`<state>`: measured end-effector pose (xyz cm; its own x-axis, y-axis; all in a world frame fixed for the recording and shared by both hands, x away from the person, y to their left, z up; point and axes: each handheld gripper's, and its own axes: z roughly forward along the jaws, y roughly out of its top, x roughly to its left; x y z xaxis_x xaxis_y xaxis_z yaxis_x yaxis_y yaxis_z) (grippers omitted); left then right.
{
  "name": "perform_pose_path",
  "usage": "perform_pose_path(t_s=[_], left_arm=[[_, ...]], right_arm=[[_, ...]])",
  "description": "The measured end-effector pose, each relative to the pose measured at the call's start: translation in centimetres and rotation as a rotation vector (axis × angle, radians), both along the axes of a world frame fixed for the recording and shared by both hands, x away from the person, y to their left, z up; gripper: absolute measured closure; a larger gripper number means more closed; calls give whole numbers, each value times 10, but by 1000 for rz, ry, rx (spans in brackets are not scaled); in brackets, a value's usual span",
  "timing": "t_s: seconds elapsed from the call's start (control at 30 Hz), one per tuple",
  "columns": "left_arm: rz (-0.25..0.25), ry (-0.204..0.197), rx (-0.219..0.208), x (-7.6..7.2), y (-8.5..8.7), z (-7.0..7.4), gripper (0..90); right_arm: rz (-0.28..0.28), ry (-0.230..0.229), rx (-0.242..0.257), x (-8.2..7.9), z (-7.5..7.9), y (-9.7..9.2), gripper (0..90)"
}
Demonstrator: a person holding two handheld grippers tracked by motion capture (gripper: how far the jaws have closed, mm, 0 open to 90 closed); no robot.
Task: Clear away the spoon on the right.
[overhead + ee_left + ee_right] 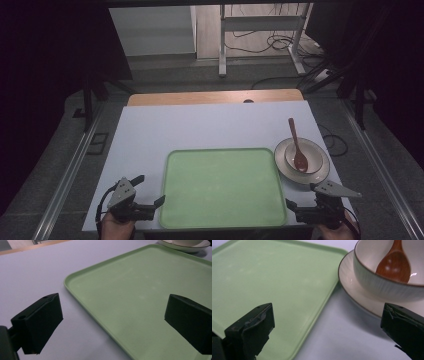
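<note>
Bowl [303,156] and wooden spoon [297,145] sat together on a pale plate [320,172] at the right of the white surface [200,125], just beside the empty green tray [222,187], the spoon's scoop resting in the bowl with its handle leaning out over the far rim, probably stacked so as a set ready for moving onto the tray. Right hand-held gripper [303,197] waited near the plate's front edge, jaws spread wide and holding nothing, nearest to that crockery. Left hand-held gripper [150,190] rested at the tray's left edge, likewise released and empty, seemingly parked until needed.
</note>
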<state>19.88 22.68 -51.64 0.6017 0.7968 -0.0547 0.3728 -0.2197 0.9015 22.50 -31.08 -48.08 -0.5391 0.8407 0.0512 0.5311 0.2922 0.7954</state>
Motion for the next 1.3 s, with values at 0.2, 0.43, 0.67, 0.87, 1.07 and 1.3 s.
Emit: perform_pose_path(t_s=[0.2,0.43,0.67,0.87,1.07,1.3], left_arm=[[-15,-11,4,-2,-2,0,14],[-21,-22,3,-3,-2,1,14],[-17,-30,16,-4,-2,1,15],[-19,-34,12,-4,-2,2,15],[-15,-42,-4,-5,-1,3,16],[-6,-50,-8,-6,0,3,17]], right_arm=[[36,-69,-31,-3,3,5,0],[27,-74,-60,-3,0,6,0],[28,-68,-42,-4,1,4,0],[27,-56,-35,-3,1,2,0],[21,-68,-45,-3,1,3,0],[11,-97,-34,1,5,4,0]])
